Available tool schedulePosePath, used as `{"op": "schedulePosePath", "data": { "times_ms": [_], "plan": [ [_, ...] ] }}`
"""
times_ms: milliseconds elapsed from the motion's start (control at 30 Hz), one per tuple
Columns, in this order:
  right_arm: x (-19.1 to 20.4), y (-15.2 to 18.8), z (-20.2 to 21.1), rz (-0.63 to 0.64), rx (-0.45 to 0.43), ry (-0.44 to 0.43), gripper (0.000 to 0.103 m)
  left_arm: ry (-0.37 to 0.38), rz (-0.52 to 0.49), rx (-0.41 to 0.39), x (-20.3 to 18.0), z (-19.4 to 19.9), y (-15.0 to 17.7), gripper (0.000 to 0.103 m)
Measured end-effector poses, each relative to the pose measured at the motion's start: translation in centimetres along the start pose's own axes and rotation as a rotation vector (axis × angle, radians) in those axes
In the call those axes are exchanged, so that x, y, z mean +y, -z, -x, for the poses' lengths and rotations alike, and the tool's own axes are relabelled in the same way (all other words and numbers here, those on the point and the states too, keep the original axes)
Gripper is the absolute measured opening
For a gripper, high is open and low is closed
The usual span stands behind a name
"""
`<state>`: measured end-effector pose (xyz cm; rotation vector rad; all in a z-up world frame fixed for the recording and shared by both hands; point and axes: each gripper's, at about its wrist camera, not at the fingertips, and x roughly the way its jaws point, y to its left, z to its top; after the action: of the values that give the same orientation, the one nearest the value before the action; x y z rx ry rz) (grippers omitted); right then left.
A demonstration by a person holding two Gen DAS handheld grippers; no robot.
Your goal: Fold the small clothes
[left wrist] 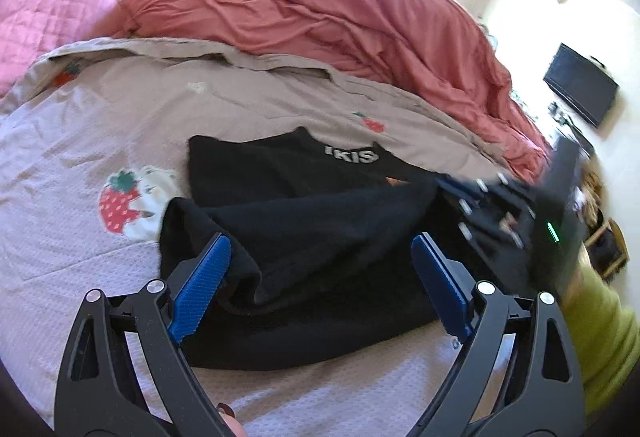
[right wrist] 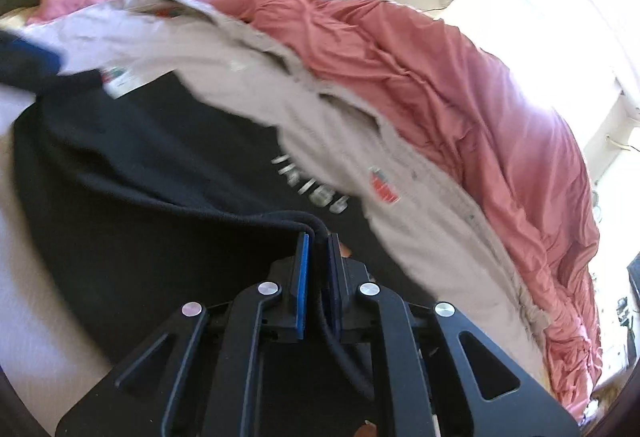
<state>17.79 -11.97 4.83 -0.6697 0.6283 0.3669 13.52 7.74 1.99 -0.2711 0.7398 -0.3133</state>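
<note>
**Me:** Left wrist view takes in the bed first: the pale waffle-weave bedspread with strawberry prints (left wrist: 120,165), a rumpled salmon-pink duvet (left wrist: 320,9) heaped along the far side, a pink quilted pillow (left wrist: 44,1) at the far left.

**Other:** And the garment?

**Me:** The black knit garment with white lettering (left wrist: 304,213) lies on the bedspread in the near middle. Its near-left part is already turned over onto itself; the lettered far part is flat and uncovered.

**Other:** So how far along, would you say?

**Me:** Partway, I'd judge. One fold is begun, nothing is squared into a tidy packet yet.

**Other:** Your tongs?

**Me:** My left gripper (left wrist: 320,285) stands wide apart over the near edge, the cloth lying between its blue pads (left wrist: 200,289) but not pinched. My right gripper (right wrist: 318,257), seen best in the right wrist view, is clamped on the garment's rolled hem at the right side.
</note>
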Motion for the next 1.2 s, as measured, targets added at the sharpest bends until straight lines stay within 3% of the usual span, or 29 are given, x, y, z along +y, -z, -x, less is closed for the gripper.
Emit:
{"op": "schedulePosePath", "data": {
  "times_ms": [100,267,367,467,533,633,733,800,833,900,967,1067,1133,1200],
  "plan": [
    [-1.9,-1.6,-3.0,-0.089,0.035,-0.011,0.008,0.010,-0.057,0.022,-1.1,-0.8,0.4,0.085],
    [-4.8,-1.5,-7.7,-0.286,0.160,-0.033,0.017,0.000,-0.066,0.071,-1.1,-2.5,0.9,0.085],
    [-6.6,-0.3,-8.5,-0.408,0.178,-0.058,0.031,0.018,-0.048,0.092,-0.6,-2.6,0.9,0.086],
    [-7.7,1.2,-7.1,-0.475,0.156,-0.059,0.038,0.020,-0.047,0.111,0.0,-2.2,0.6,0.087],
    [-8.1,2.3,-5.0,-0.502,0.117,-0.066,0.050,-0.002,-0.026,0.127,0.8,-2.1,0.5,0.087],
    [-8.0,3.6,-2.3,-0.520,0.073,-0.091,0.055,-0.004,0.033,0.144,2.4,-1.8,0.2,0.087],
    [-6.9,4.3,-0.3,-0.503,0.055,-0.167,0.055,0.015,0.055,0.181,2.9,-2.3,0.5,0.087],
    [-5.6,4.4,0.6,-0.461,0.056,-0.198,0.056,-0.006,0.048,0.215,2.7,-3.2,0.9,0.087],
    [-4.6,4.5,1.1,-0.426,0.056,-0.202,0.061,-0.029,0.031,0.212,2.3,-3.7,0.9,0.087],
    [-3.5,4.6,1.5,-0.389,0.060,-0.194,0.066,-0.048,0.018,0.195,2.1,-4.2,0.8,0.079],
    [-2.6,4.8,1.8,-0.367,0.060,-0.195,0.066,-0.037,0.026,0.168,2.0,-4.5,0.1,0.048],
    [-2.2,5.3,1.7,-0.378,0.074,-0.215,0.066,-0.035,0.050,0.133,2.8,-5.3,-1.5,0.028],
    [-2.2,5.6,1.4,-0.398,0.087,-0.219,0.066,-0.032,0.109,0.101,4.1,-6.0,-2.9,0.021],
    [-2.2,5.8,1.1,-0.409,0.100,-0.224,0.066,-0.052,0.189,0.066,6.0,-6.8,-4.4,0.021]
  ]
}}
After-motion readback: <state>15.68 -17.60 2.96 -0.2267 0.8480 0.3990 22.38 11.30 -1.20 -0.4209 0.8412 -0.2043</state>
